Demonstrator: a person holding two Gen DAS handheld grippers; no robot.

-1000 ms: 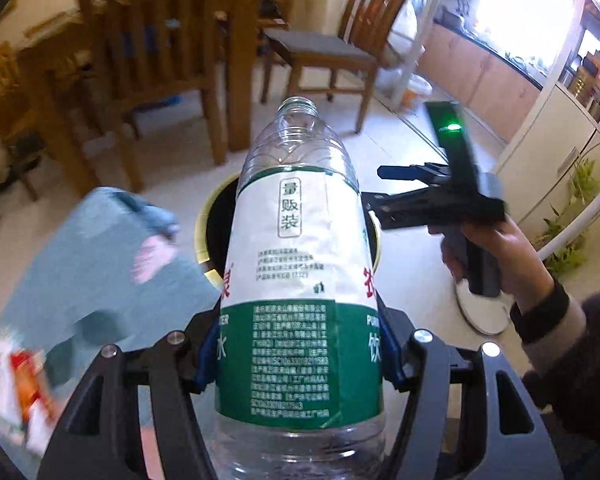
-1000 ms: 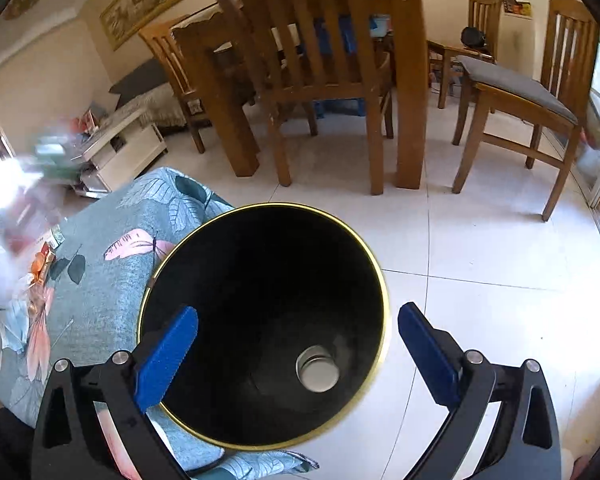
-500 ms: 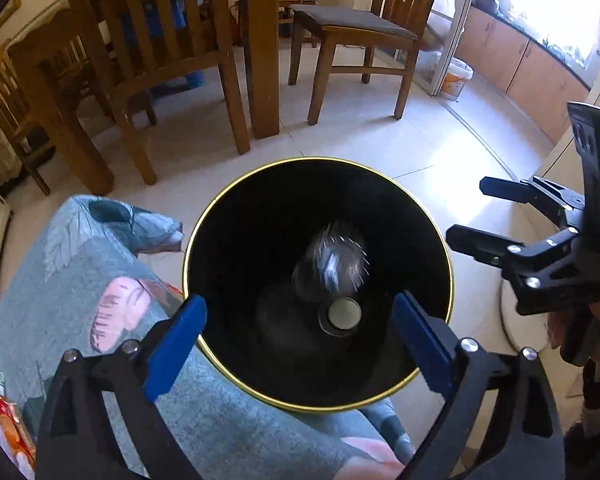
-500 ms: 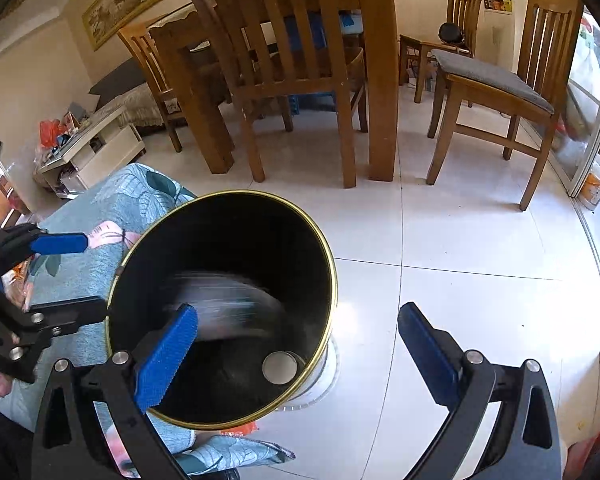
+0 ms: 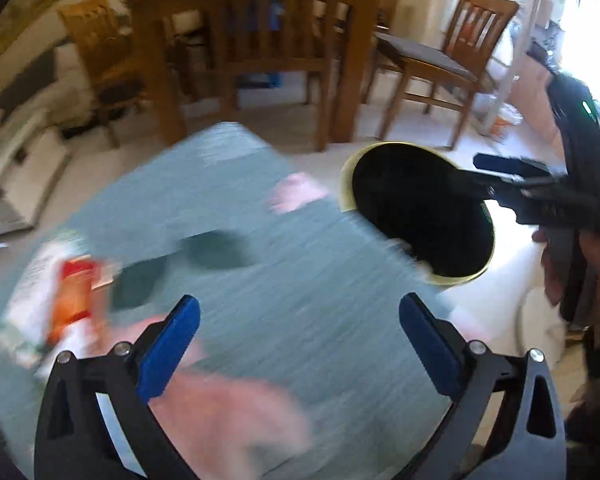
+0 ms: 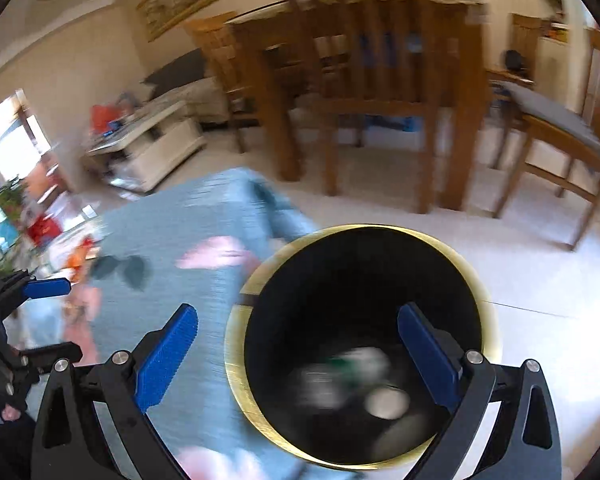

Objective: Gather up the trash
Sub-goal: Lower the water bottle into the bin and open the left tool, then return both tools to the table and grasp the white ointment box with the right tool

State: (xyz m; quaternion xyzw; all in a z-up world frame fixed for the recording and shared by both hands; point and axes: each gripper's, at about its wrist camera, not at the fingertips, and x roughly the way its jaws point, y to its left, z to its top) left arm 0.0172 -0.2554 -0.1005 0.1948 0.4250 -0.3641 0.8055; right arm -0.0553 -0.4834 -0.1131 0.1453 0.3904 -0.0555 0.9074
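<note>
My left gripper (image 5: 300,312) hangs over the teal flowered cloth (image 5: 284,264), its jaws still opening with nothing between them. A red and orange wrapper (image 5: 74,300) lies blurred on the cloth to its left. The black bin with a gold rim (image 5: 396,144) stands on the floor at the right. In the right wrist view, the clear bottle with a green label (image 6: 340,376) lies at the bottom of the bin (image 6: 380,227). My right gripper (image 6: 298,320) is open and empty above the bin's left rim. The left gripper (image 6: 48,318) shows at the far left.
A wooden dining table and chairs (image 6: 380,100) stand beyond the bin on a pale tiled floor (image 6: 540,300). A low white cabinet (image 6: 152,144) with clutter sits at the left. A hand (image 5: 596,264) holds the right gripper (image 5: 466,168) beside the bin.
The left gripper let the bottle go and it dropped into the bin. That gripper then swung left over the cloth. The right gripper moved back toward the bin.
</note>
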